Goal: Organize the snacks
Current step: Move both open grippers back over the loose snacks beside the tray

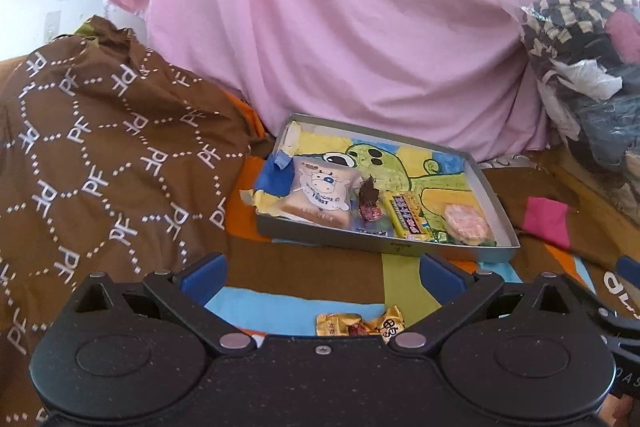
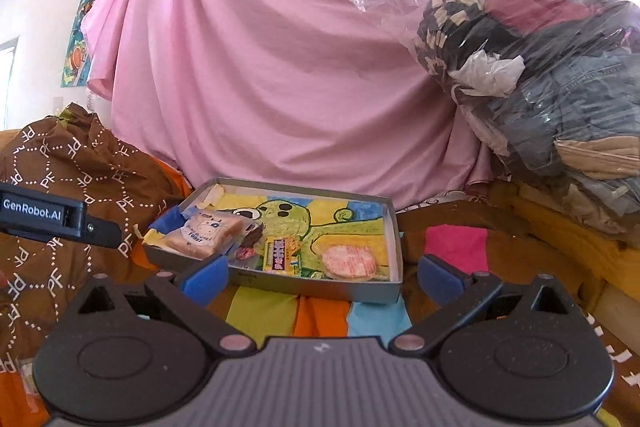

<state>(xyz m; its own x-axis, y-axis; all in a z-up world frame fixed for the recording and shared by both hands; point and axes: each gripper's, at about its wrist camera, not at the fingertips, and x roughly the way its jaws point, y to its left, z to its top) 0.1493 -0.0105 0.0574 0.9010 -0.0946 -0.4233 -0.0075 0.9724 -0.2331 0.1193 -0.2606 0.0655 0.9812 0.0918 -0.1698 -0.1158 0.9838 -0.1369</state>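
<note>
Both tongs stand apart and hold nothing. Left tongs [image 1: 322, 273] hang low at the bottom of the left wrist view, right over the gold-wrapped candies [image 1: 360, 323] that lie loose on the patchwork bedcover [image 1: 280, 301], probably the next pick. Right tongs [image 2: 320, 277] wait in front of the near wall of the tin tray [image 2: 320, 291], lower centre of the right wrist view.

Inside the tray, along its near side, sit the toast packet [image 1: 318, 197], a dark-wrapped sweet [image 1: 369, 203], a yellow candy box [image 1: 408, 219] and a pink round rice cake [image 1: 468, 223]. The tray's far half is bare, so there is room for more. Its raised rim needs clearing on the way in. A brown patterned bag [image 1: 100, 147] crowds the left side.
</note>
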